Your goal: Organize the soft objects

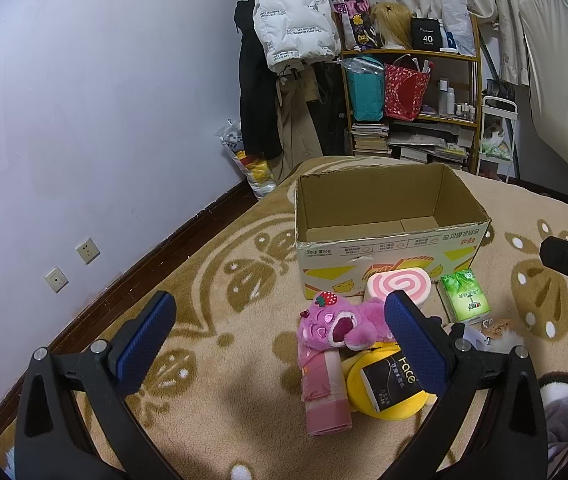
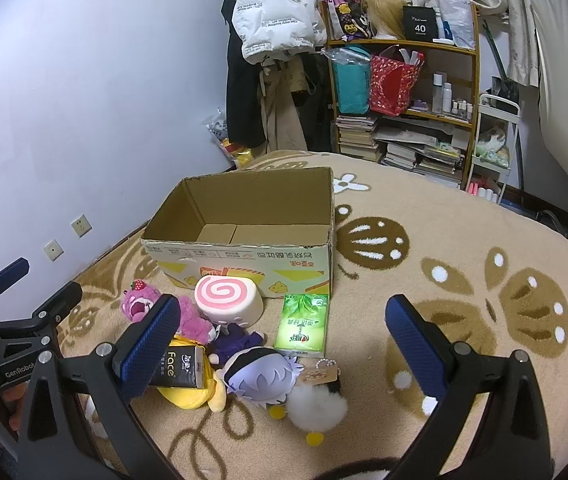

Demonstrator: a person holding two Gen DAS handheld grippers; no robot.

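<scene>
Blue-padded, both grippers hang spread and empty: left gripper (image 1: 280, 340) above the pink bear (image 1: 339, 322), right gripper (image 2: 284, 340) above the doll (image 2: 262, 376). Toys lie heaped just before the open box (image 2: 244, 248) on the rug (image 2: 463, 312).

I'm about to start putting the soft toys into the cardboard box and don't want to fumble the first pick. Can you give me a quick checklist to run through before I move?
1. Cardboard box open at the top, with what shows of its floor bare: ok.
2. Left hand-held gripper open and holding nothing: ok.
3. Right hand-held gripper open and holding nothing: ok.
4. Pink bear plush uncovered on top of the pile: ok.
5. Yellow plush free to lift: not ok, the black tissue pack lies on it.
6. Green tissue pack apart from the box wall: cannot tell.
</scene>
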